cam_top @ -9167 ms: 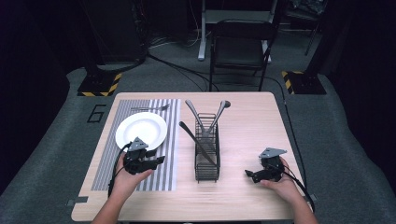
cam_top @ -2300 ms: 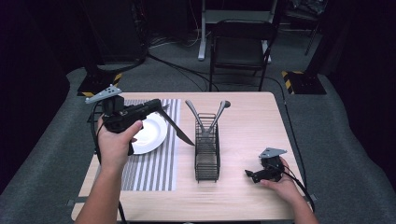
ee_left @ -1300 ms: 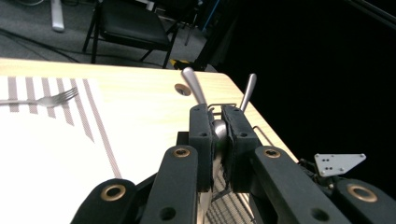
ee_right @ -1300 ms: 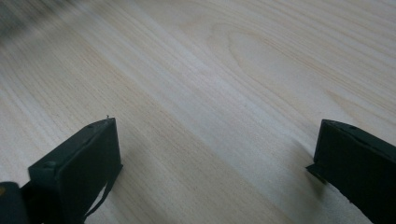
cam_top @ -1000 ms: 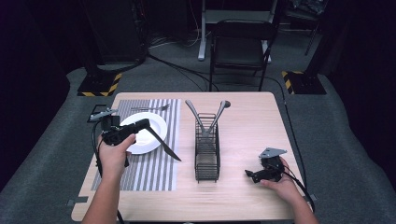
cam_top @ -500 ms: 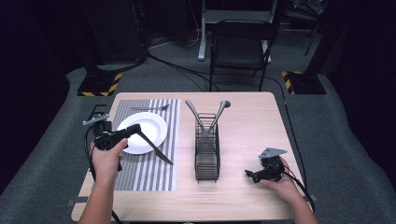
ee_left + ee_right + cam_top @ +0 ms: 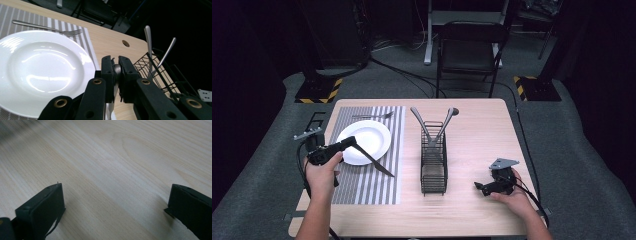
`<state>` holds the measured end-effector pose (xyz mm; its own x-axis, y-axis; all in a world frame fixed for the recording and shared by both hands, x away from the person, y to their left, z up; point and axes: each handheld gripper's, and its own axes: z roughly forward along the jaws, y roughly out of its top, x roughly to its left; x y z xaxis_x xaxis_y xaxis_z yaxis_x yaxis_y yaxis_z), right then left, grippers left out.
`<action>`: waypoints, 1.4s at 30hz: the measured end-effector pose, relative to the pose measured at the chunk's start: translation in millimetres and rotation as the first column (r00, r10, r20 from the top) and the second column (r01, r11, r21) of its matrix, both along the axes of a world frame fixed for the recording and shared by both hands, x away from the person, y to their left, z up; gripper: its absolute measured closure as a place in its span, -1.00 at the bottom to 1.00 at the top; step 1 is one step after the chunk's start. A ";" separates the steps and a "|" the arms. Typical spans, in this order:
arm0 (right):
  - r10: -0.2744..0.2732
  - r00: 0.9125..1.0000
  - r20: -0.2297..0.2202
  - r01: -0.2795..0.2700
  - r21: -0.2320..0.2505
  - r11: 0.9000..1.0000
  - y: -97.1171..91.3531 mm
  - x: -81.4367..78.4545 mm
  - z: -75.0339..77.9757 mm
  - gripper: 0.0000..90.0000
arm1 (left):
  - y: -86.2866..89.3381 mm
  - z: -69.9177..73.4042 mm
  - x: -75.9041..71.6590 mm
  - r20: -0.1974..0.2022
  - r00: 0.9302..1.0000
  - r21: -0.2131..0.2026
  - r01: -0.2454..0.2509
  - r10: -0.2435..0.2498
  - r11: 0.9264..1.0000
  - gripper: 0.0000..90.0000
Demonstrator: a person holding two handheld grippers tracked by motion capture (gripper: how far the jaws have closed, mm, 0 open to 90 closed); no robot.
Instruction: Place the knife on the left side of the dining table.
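Table (image 7: pixel 482 135) surface is light wood; we see a striped mat (image 7: pixel 367 192) on its left half. A white plate (image 7: pixel 372 135) lies on the mat, and a fork (image 7: pixel 372 115) lies on the mat just beyond the plate. A black wire rack (image 7: pixel 433 165) stands near the table centre, to the right of the mat, with two utensils (image 7: pixel 432 125) leaning out of its far end.

We find the left gripper (image 7: pixel 115 72) at the table's left edge, beside the plate. Its jaws are clamped on the handle of a knife (image 7: pixel 373 160), whose blade slants over the plate's near rim and the mat, pointing toward the rack. We cannot tell whether the blade tip touches the mat.

The right gripper (image 7: pixel 484 187) rests low on bare wood at the near right, well apart from the rack. Its jaws stand wide apart and grasp nothing.
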<state>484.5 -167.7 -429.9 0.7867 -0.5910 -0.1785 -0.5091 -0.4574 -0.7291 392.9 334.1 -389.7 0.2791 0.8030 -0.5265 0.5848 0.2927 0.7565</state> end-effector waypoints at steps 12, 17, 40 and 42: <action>0.000 1.000 0.000 0.000 0.000 1.000 0.0 0.0 0.0 -1.00 | 24.8 -22.3 -11.8 -0.028 0.997 -0.030 -0.078 0.077 0.996 0.79; -0.006 1.000 -0.001 0.006 0.004 1.000 -0.4 0.1 -0.1 -1.00 | 31.5 -29.6 -14.3 -0.043 0.994 -0.034 -0.107 0.105 0.994 0.77; -0.012 1.000 0.003 0.012 0.000 1.000 -0.1 0.0 -0.2 -1.00 | 54.7 -70.7 -22.5 -0.097 0.969 -0.060 -0.233 0.227 0.971 0.66; -0.012 1.000 0.003 0.012 0.000 1.000 -0.1 0.0 -0.1 -1.00 | 55.5 -74.2 -22.3 -0.103 0.964 -0.070 -0.252 0.244 0.965 0.65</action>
<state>484.5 -167.8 -430.0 0.7802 -0.6003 -0.1758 -0.5120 -0.4514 -0.7308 370.6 389.6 -463.9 0.0238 0.7942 -0.6072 0.5522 0.4959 0.6702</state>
